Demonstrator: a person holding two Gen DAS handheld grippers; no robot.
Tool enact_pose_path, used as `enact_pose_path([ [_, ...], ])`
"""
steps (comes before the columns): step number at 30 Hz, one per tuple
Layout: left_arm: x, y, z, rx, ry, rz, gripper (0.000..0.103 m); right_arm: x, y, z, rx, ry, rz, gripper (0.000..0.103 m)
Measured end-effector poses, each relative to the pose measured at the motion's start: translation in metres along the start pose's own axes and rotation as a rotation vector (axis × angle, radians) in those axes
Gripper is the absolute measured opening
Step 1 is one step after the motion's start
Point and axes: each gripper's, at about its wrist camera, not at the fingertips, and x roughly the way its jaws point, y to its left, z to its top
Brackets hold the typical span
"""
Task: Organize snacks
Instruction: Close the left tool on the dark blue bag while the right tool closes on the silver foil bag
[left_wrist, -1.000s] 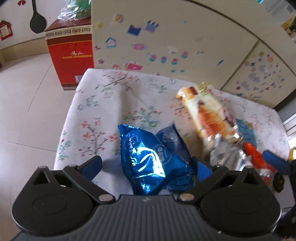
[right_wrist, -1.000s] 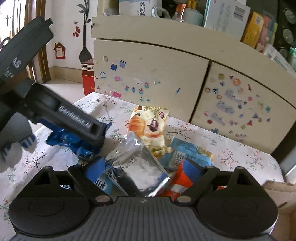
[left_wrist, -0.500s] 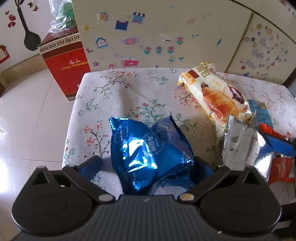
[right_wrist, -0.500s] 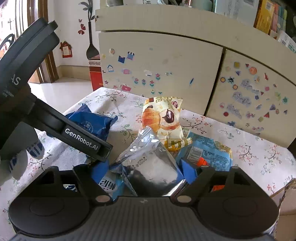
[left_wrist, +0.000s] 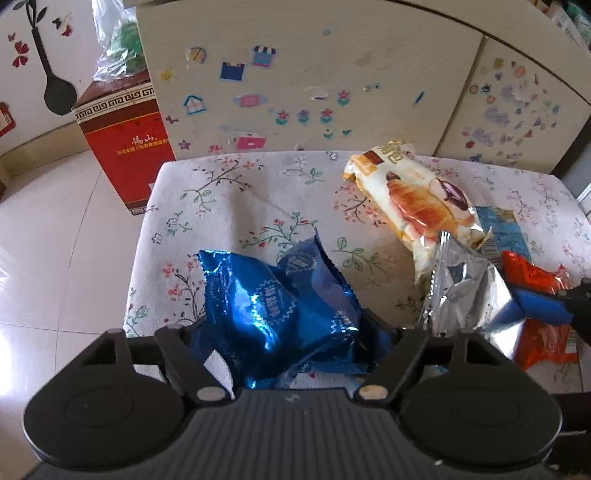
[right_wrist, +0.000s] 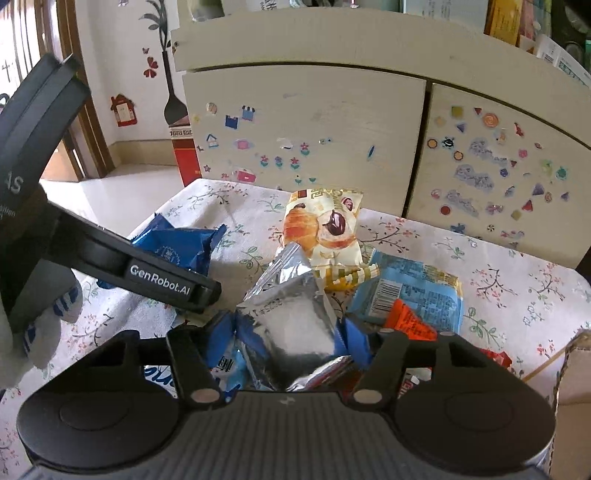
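Observation:
My left gripper (left_wrist: 284, 325) is shut on shiny blue snack packets (left_wrist: 273, 306), held above the floral tablecloth (left_wrist: 258, 195); they also show in the right wrist view (right_wrist: 177, 247). My right gripper (right_wrist: 291, 332) is shut on a silver foil packet (right_wrist: 295, 317), seen too in the left wrist view (left_wrist: 465, 295). A yellow croissant bag (right_wrist: 325, 229) lies behind it, with a light blue packet (right_wrist: 417, 291) and an orange packet (right_wrist: 410, 321) to its right.
A stickered cream cabinet (right_wrist: 314, 129) stands behind the table. A red carton (left_wrist: 125, 140) sits on the tiled floor at the table's left. A cardboard box edge (right_wrist: 572, 398) is at the right. The left gripper body (right_wrist: 110, 258) crosses the right wrist view.
The left gripper has lifted and pulled back with the blue packets. The right gripper has raised the silver packet, and more of the table shows in both views.

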Motion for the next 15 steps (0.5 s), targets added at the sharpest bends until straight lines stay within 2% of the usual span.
enact_pose_path([
  [10,-0.0077,0.0044,-0.0003,-0.006,-0.008,-0.047,0.074,-0.0021,-0.0002,-0.0008,0.036,0.005,-0.001,0.068],
  [15,-0.0106,0.0067,-0.0002,-0.011,-0.015,-0.036,0.074,-0.0103,-0.001,0.0027,0.058,-0.02,-0.013,0.068],
])
